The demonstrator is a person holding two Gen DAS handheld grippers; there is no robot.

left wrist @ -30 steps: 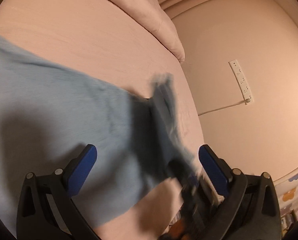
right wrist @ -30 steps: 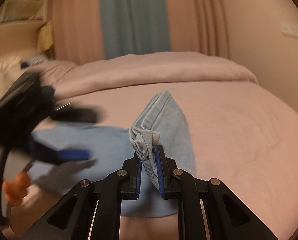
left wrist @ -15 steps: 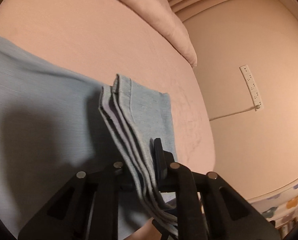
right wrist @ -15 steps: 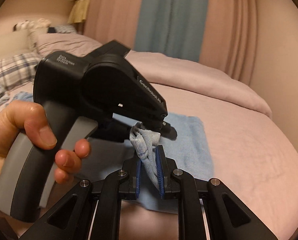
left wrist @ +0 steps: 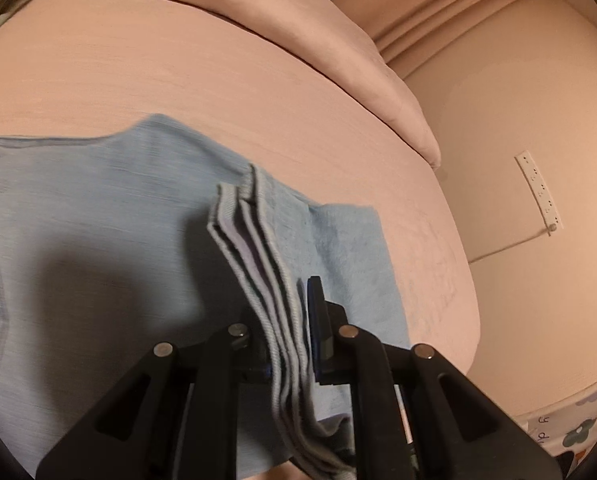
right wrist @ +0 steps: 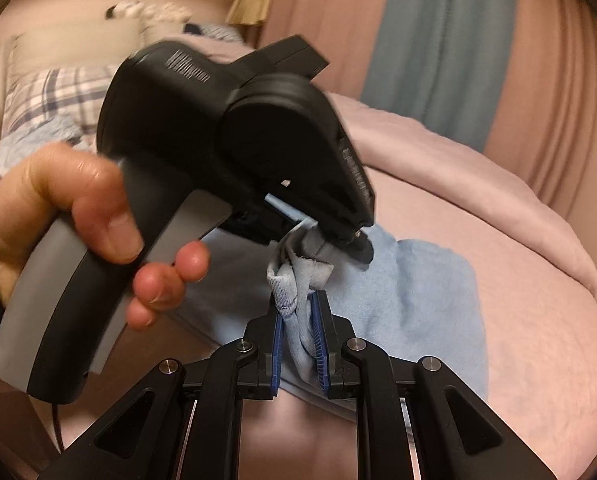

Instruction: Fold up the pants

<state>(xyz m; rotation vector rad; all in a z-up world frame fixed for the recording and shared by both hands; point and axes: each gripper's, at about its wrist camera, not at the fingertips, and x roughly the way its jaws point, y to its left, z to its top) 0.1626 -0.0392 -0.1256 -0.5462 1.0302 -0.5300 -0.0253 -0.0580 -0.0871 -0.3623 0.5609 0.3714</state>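
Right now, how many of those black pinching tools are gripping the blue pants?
2. The left tool pinches the stacked hem edges of the pants; the right tool clamps a bunched corner just beside it, above the pink bed.

Light blue pants [left wrist: 98, 240] lie spread flat on a pink bed, a stitched seam running down their left side. At the near edge, several stacked hem layers [left wrist: 266, 280] are lifted off the bed in a bunched, upright fold [right wrist: 298, 300], grey-edged and ribbed.

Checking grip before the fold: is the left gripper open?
No, the left gripper is shut on the light blue cotton pants.
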